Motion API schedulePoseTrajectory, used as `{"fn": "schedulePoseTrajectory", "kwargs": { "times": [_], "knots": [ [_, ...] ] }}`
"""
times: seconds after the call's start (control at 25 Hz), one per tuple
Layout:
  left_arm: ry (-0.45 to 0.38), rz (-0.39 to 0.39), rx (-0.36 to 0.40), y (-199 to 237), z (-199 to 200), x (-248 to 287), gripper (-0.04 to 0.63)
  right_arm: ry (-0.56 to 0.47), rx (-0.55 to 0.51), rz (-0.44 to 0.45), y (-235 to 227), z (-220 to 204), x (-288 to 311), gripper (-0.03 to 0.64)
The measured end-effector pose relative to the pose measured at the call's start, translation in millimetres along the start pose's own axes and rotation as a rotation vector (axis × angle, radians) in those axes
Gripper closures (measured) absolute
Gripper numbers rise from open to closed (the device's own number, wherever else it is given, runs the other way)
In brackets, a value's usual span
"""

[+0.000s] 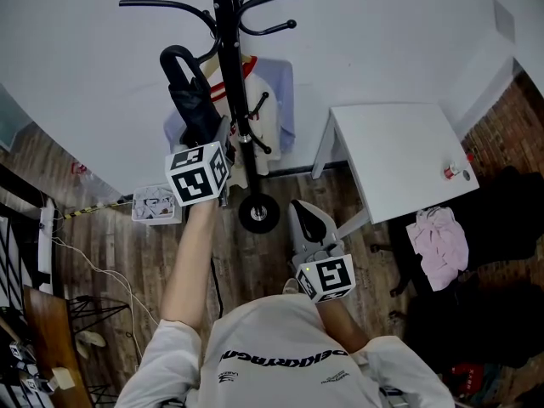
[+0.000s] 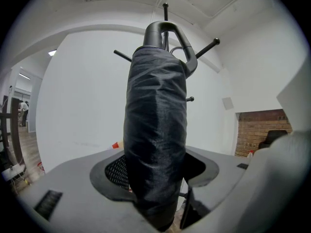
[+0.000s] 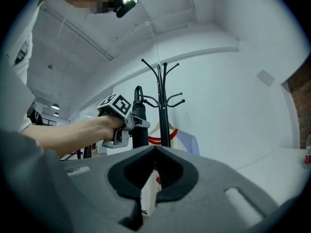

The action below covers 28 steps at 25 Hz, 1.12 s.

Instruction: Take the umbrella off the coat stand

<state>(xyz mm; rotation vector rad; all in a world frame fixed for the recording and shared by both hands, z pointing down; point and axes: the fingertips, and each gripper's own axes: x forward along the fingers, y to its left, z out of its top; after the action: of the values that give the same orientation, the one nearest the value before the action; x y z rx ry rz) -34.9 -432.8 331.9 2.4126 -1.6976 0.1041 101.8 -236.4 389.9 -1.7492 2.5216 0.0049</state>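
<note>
A folded black umbrella with a curved handle stands upright just left of the black coat stand. My left gripper is shut on its wrapped canopy. In the left gripper view the umbrella fills the space between the pads, its handle up by the stand's hooks; I cannot tell whether it touches a hook. In the right gripper view the left gripper grips the umbrella beside the pole. My right gripper hangs lower and nearer me, shut and holding nothing.
Clothes hang on the stand's far side above its round base. A white table with a small bottle stands to the right, a pink cloth beyond it. A basket sits on the floor at the left.
</note>
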Motion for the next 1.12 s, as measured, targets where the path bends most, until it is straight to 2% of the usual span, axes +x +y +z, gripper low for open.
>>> {"fn": "schedulePoseTrajectory", "kwargs": {
  "times": [0.24, 0.6, 1.12],
  "knots": [
    [-0.028, -0.02, -0.009, -2.7, -4.1, -30.5, 0.325, 0.007, -0.014, -0.003, 12.9, 0.2, -4.1, 0.617],
    [-0.005, -0.045, -0.011, -1.3, -34.4, -60.7, 0.327, -0.001, -0.044, 0.006, 34.9, 6.2, -4.7, 0.617],
    [0.002, -0.079, 0.0, -12.7, -75.6, -96.8, 0.327, -0.004, -0.035, -0.013, 41.7, 3.4, -3.8, 0.617]
  ]
}}
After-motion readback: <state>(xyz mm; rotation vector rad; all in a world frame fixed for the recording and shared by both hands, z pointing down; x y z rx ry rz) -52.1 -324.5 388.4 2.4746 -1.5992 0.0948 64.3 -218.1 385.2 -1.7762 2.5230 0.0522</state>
